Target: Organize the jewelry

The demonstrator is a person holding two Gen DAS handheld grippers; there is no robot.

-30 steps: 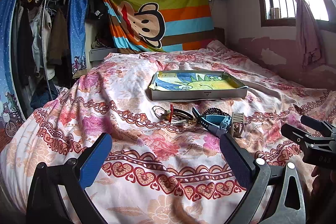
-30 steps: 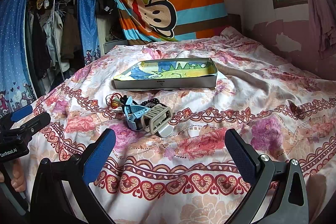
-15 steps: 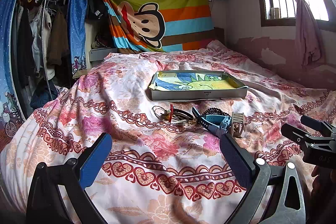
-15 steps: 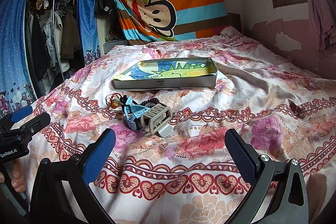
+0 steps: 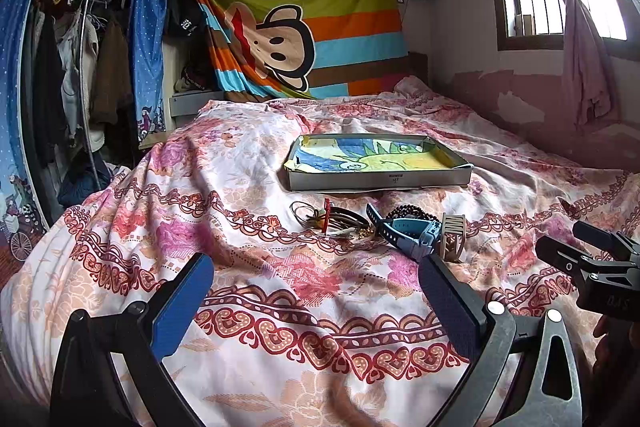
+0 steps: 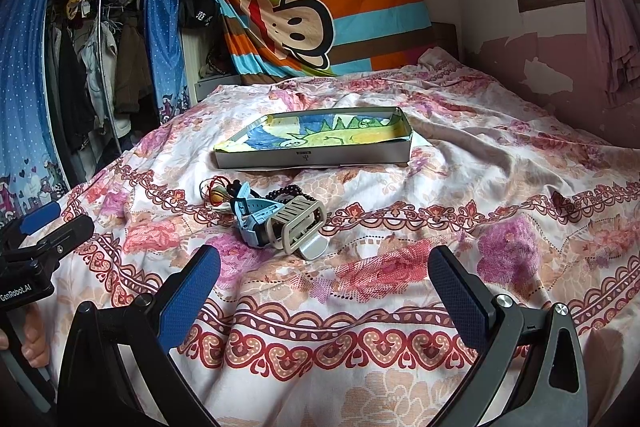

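Observation:
A heap of jewelry lies on the floral bedspread: a blue watch point(image 5: 412, 230), a beige watch point(image 5: 453, 235), a dark bead bracelet point(image 5: 408, 214) and thin bangles with a red cord point(image 5: 324, 218). The blue watch point(image 6: 256, 217), beige watch point(image 6: 298, 229) and beads point(image 6: 289, 191) also show in the right wrist view. Behind the heap stands a shallow grey box point(image 5: 378, 179) lined with a dinosaur drawing, also seen in the right wrist view point(image 6: 316, 157). My left gripper point(image 5: 316, 301) is open and empty, short of the heap. My right gripper point(image 6: 324, 293) is open and empty, also short of it.
The bedspread point(image 5: 256, 163) covers the whole bed. A clothes rack with blue curtains point(image 5: 80, 67) stands at the left. A striped monkey blanket point(image 5: 304, 27) hangs at the headboard. A window with a pink curtain point(image 5: 580, 27) is at the right.

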